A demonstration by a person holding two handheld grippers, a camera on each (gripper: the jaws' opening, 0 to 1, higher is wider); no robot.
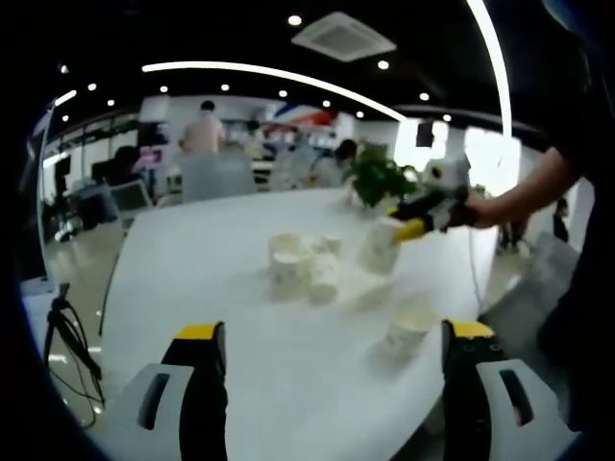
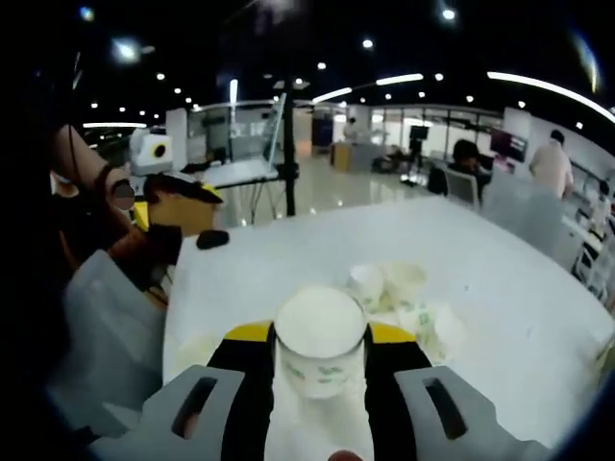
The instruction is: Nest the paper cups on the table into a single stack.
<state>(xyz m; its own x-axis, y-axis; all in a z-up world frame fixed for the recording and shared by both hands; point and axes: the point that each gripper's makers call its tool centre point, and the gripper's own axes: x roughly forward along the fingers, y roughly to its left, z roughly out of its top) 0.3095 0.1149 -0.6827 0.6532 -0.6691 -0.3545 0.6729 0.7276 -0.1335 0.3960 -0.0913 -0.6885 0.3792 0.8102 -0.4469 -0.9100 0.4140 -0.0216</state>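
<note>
Between the jaws of your right gripper (image 2: 320, 360) a paper cup (image 2: 320, 348) was clamped, one jaw on each side of its wall, its round white end facing the camera and its long axis running roughly along the jaws. Beyond it, further along the same line and a little to the right in the right gripper view, the loose cups (image 2: 404, 298) sat clustered on the white table (image 2: 519, 279). In the left gripper view the held cup (image 1: 378, 247) hung just beside that cluster (image 1: 306, 269), on its right and slightly above the tabletop.

Your left gripper (image 1: 332, 360) had its fingers wide apart and gripped nothing. One single cup (image 1: 408, 331) stood upright near the table edge, close ahead of its right jaw and apart from the cluster.

Your right hand was clearly the nearer to the group, so the next nesting looked like its job. The relation that mattered was lining the held cup's axis up with whichever standing cup you chose. I could not tell from either view which cups in the cluster were upright or already nested.
</note>
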